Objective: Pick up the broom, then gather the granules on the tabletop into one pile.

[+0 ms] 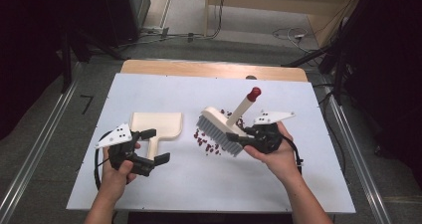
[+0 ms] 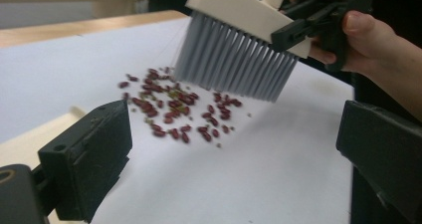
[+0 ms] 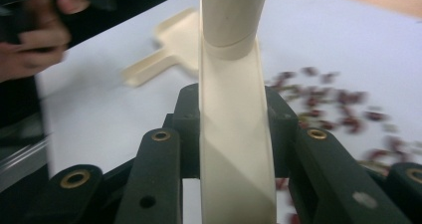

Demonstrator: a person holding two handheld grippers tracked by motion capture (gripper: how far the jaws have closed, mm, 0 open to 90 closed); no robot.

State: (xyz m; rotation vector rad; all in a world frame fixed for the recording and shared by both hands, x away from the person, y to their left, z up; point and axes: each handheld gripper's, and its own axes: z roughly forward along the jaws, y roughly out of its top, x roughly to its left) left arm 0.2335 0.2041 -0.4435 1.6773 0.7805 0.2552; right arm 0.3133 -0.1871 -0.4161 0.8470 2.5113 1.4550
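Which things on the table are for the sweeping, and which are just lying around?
For the sweeping:
- brush, clamped in the right gripper
- red beans, scattered on the table
- dustpan, its handle between the jaws of the open left gripper

Just lying around:
- cables on the floor behind the table

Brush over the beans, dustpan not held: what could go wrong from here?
1. The left gripper stands open around the dustpan handle without clamping it, so a sweep could shove the pan away.
2. The right gripper holds the brush tilted, bristles above the beans; a fast stroke may scatter them across the table.
3. Beans lie apart from the pan's mouth, so some may miss it.
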